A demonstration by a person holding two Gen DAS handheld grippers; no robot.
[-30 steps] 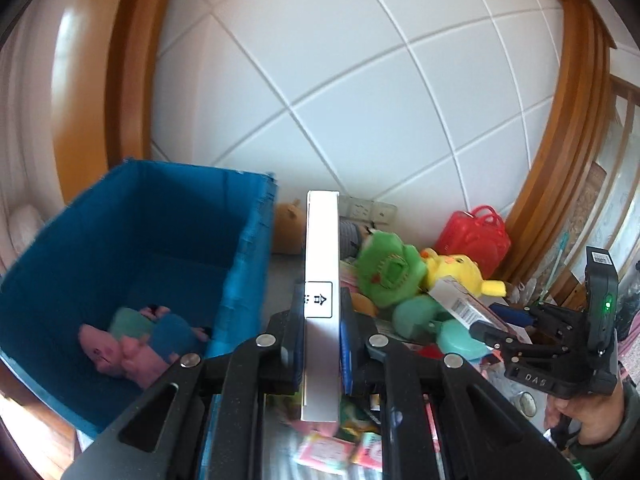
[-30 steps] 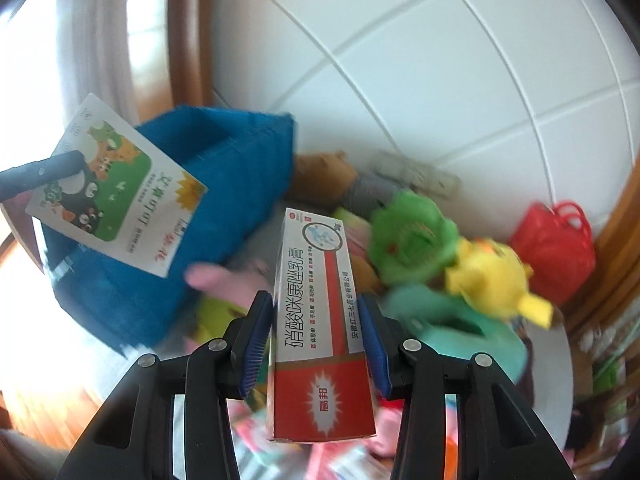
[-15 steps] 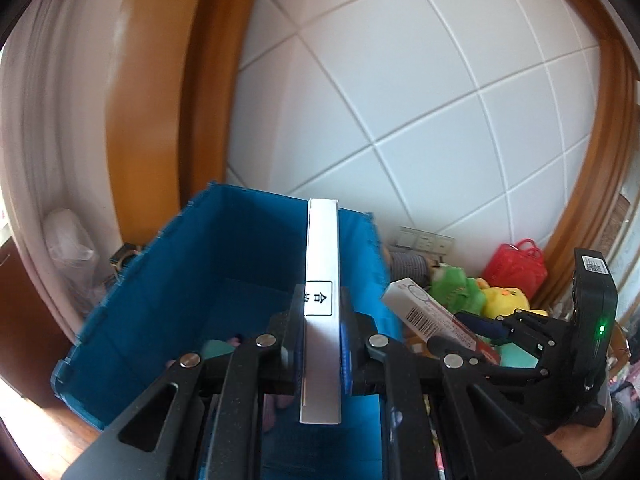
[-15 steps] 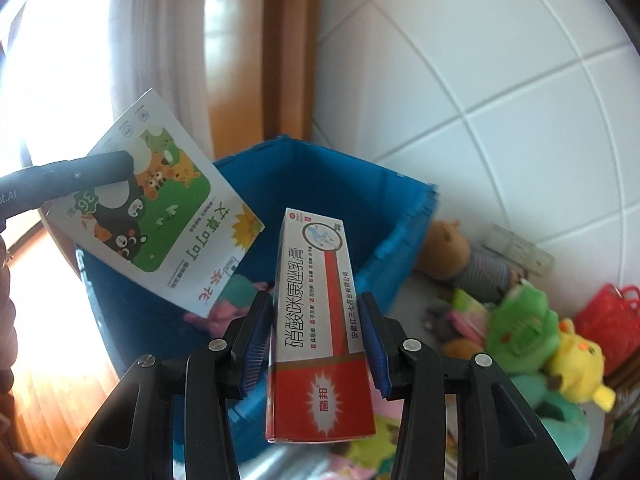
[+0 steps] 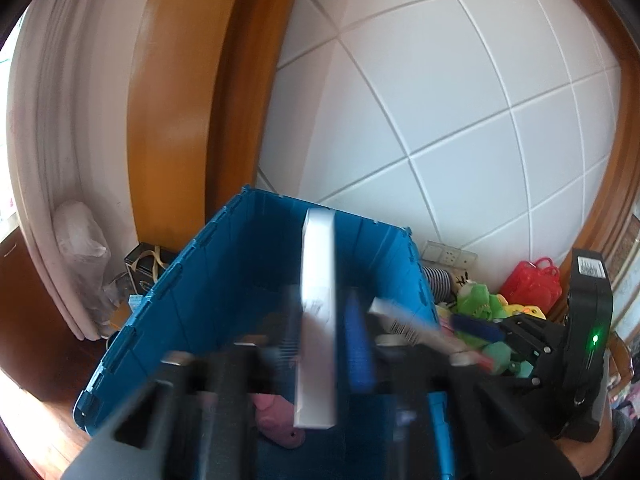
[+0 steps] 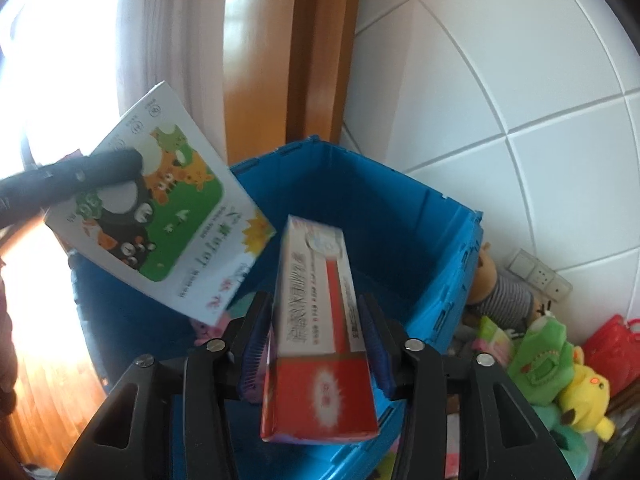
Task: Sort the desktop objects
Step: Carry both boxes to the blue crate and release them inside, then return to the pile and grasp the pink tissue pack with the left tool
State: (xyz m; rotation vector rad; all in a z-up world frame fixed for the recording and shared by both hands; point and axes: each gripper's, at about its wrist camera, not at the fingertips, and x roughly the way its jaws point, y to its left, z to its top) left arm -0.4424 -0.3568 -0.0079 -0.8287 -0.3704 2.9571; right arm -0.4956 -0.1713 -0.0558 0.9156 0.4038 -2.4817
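A blue bin (image 5: 192,280) stands open below both grippers, with a pink plush (image 5: 276,420) on its floor. My left gripper (image 5: 320,332) is blurred above it, and a white box (image 5: 316,280) stands edge-on between its fingers. A dark gap shows between that box and the right blue pad (image 5: 358,344). In the right wrist view the same box (image 6: 160,216) shows a cartoon-animal face, with a left finger (image 6: 80,172) across it. My right gripper (image 6: 316,320) is shut on a red-and-white medicine box (image 6: 316,300), blurred and slightly tilted over the bin (image 6: 400,220).
Plush toys lie right of the bin: a green one (image 6: 540,360), a yellow one (image 6: 588,400) and a striped bear (image 6: 492,276). A red bag (image 6: 612,340) and a power strip (image 6: 536,272) sit by the tiled wall. A wooden frame and curtain rise at the left.
Both grippers have swung left from the toy pile to above the blue bin. The left fingers have spread off the white box. The red-and-white box has tipped a little.
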